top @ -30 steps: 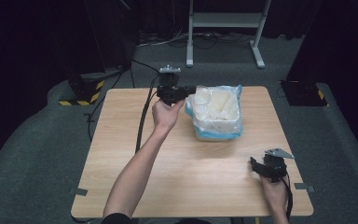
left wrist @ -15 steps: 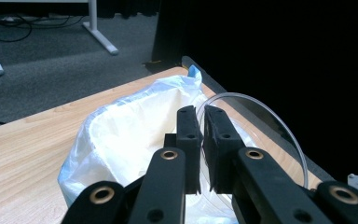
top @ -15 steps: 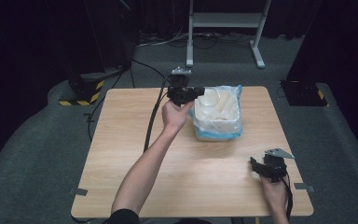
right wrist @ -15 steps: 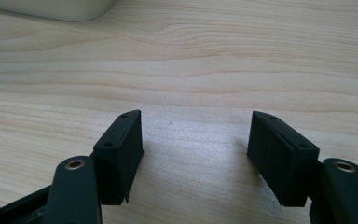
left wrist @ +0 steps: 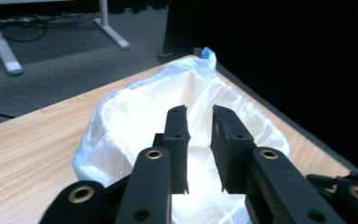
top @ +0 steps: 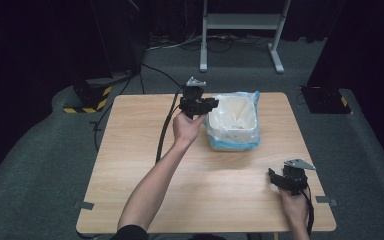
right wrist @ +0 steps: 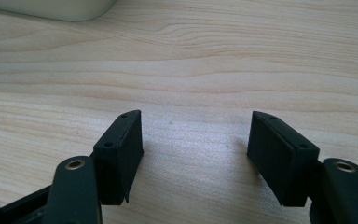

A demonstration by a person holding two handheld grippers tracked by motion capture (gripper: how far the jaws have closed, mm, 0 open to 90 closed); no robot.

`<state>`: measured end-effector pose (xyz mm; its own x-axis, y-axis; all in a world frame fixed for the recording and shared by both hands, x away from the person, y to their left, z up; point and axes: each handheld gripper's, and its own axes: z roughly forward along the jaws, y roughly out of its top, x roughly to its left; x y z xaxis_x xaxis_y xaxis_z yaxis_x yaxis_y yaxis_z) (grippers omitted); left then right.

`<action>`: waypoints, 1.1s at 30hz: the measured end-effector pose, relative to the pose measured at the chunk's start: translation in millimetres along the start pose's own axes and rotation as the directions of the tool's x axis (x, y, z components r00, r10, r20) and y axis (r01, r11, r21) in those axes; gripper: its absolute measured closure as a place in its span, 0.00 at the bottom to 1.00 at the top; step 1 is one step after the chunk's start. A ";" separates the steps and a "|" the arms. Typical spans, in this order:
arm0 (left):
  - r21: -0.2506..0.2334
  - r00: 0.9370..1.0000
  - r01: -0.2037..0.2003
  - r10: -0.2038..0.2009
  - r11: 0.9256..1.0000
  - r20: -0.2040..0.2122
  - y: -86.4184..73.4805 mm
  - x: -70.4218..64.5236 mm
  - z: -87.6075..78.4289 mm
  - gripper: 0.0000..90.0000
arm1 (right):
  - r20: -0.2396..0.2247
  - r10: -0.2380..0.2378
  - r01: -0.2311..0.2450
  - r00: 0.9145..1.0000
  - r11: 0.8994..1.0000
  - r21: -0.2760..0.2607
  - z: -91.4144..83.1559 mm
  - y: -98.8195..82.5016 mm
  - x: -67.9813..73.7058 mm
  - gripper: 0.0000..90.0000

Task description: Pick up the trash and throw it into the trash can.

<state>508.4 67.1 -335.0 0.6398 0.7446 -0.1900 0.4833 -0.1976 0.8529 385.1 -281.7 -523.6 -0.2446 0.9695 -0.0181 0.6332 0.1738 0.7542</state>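
High view: the left gripper [top: 211, 104] is hovering at the rim of the bag-lined bin [top: 232, 122] on the far half of the worktop [top: 130, 165]. The right gripper [top: 275, 176] is resting near the front right corner, well apart from the bin.

Left gripper view: jaws are standing narrowly apart, gripping nothing, above the liner.

Right gripper view: jaws are standing wide apart over bare wood.

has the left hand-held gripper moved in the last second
Yes. In the high view the left hand-held gripper has shifted rightward toward the bag-lined bin, now sitting at the bin's left rim; a second ago there was a gap between them.
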 end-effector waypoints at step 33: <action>-0.053 0.992 -0.044 0.037 0.998 -0.117 -51.6 1.9 -62.7 0.50 | 0.000 0.000 0.000 1.000 1.000 0.000 0.0 0.0 0.1 0.39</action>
<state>447.3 118.7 -348.9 0.5834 0.8060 -0.1002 0.4226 -0.1958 0.8849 385.0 -281.7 -523.6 -0.2443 0.9695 -0.0179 0.6332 0.1735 0.7543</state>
